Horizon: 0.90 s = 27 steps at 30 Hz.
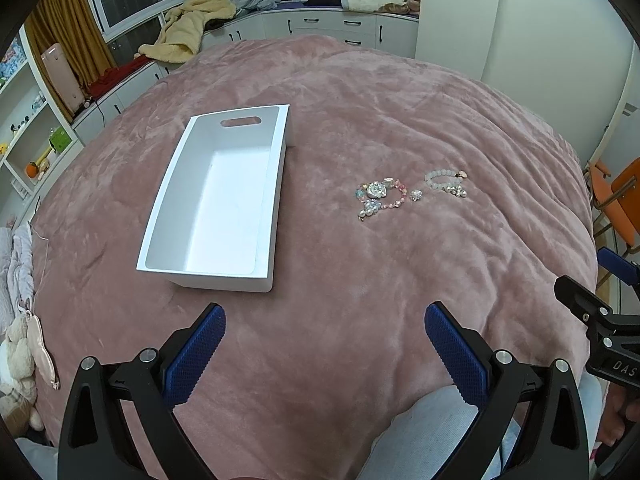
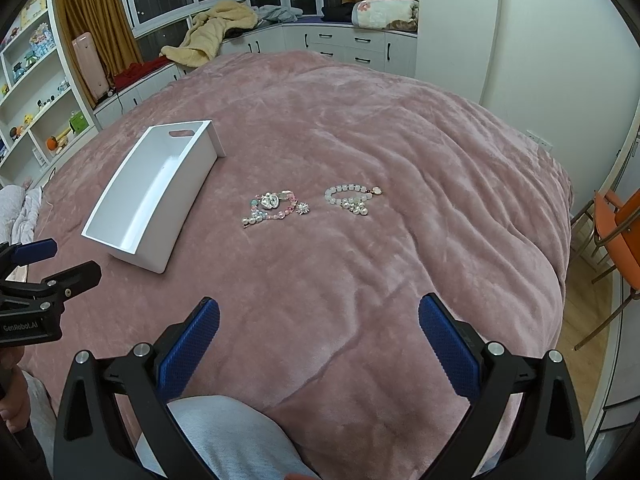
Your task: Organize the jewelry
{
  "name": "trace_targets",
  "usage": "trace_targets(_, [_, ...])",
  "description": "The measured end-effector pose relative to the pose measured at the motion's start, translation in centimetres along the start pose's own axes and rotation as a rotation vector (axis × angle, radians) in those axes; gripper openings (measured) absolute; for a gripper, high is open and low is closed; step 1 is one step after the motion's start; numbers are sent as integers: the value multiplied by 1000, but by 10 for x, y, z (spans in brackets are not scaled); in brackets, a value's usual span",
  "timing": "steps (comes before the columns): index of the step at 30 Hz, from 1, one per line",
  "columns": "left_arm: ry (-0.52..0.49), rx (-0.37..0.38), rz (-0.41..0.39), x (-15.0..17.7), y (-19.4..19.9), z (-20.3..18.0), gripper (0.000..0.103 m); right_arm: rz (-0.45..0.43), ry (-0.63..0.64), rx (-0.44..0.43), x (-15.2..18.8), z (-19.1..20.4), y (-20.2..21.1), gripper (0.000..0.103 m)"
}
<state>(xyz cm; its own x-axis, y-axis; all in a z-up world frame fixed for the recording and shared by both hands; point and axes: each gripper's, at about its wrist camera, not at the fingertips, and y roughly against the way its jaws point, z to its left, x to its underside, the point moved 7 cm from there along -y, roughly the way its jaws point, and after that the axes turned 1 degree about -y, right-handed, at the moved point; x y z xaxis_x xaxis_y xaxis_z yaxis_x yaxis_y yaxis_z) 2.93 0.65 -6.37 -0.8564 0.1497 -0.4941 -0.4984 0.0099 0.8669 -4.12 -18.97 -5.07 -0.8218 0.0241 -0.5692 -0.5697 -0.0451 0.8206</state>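
Observation:
An empty white plastic bin (image 1: pixel 224 200) with a handle slot lies on the pink bedspread; it also shows in the right wrist view (image 2: pixel 152 200). To its right lie a pastel bead bracelet with a silver charm (image 1: pixel 380 196) (image 2: pixel 272 206), a small sparkly brooch (image 1: pixel 416 195) (image 2: pixel 303 209), and a white bead bracelet with pearls (image 1: pixel 444 181) (image 2: pixel 352 197). My left gripper (image 1: pixel 324 316) is open and empty, near the bed's front edge, well short of the bin. My right gripper (image 2: pixel 318 312) is open and empty, in front of the jewelry.
The pink bedspread (image 2: pixel 400 140) covers the whole bed. Orange chairs (image 2: pixel 616 232) stand at the right. Shelves (image 2: pixel 36 92) with toys line the left wall. A window bench (image 2: pixel 320 36) at the back holds a yellow blanket (image 2: pixel 216 28). A grey-clad knee (image 2: pixel 224 436) is at the bottom.

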Motion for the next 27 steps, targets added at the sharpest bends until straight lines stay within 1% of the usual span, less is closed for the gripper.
trace_targets(27, [0, 2, 13, 0, -5, 3, 101, 8, 1, -5, 0, 1, -5, 99])
